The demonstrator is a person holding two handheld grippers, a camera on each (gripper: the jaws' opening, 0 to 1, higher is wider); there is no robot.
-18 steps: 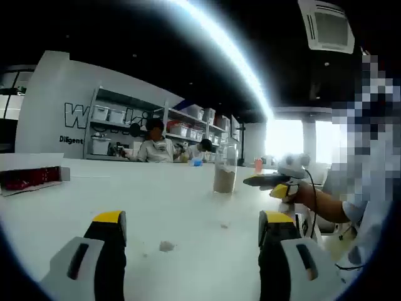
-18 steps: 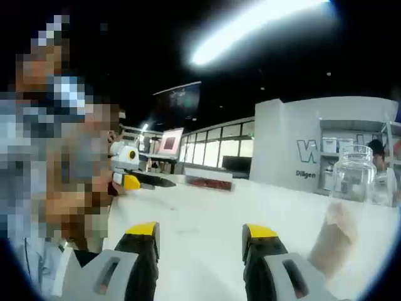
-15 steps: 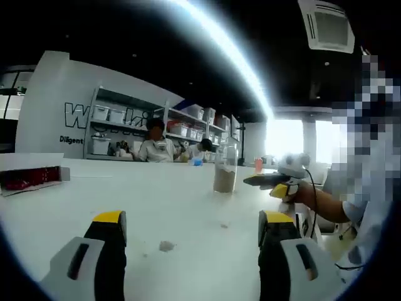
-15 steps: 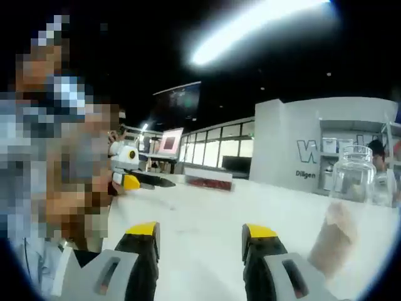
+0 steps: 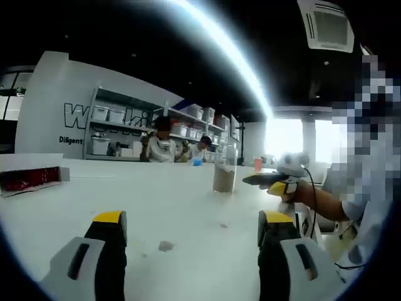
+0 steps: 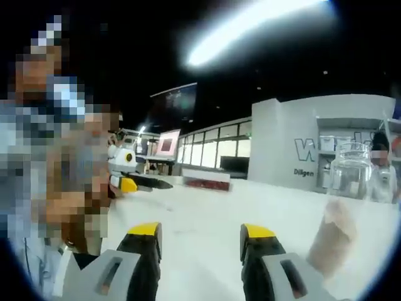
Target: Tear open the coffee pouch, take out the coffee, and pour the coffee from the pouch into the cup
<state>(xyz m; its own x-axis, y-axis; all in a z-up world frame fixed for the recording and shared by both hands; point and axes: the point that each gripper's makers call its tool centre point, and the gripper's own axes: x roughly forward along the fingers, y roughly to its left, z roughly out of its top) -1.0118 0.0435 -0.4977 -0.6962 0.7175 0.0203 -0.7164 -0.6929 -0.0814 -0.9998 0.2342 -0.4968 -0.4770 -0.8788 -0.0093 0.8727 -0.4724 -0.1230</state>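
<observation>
Both hand-held grippers hover low over a wide white counter [image 5: 188, 207], each pointing forward and nearly level. In the left gripper view, the left hand-held gripper [image 5: 191, 224] has its yellow-tipped grey jaws spread wide apart with nothing between them. In the right gripper view, the right hand-held gripper [image 6: 199, 233] is likewise spread wide and holds nothing. Seen from the left gripper view, the right one is gripped in the person's hand [image 5: 294, 191], forearm stretched out over the counter's right edge.

Since the earlier frames the hand-held grippers have barely moved; the right gripper view has shifted very slightly, and a seated person in the background (beyond the counter's far edge) has changed posture.

A tall clear glass jar with tan powder in its bottom [image 5: 225, 167] stands upright toward the far middle of the counter. A red and white flat box [image 5: 31, 177] lies near the far left edge. A small brownish speck [image 5: 166, 246] sits on the counter just ahead of the left jaws.
</observation>
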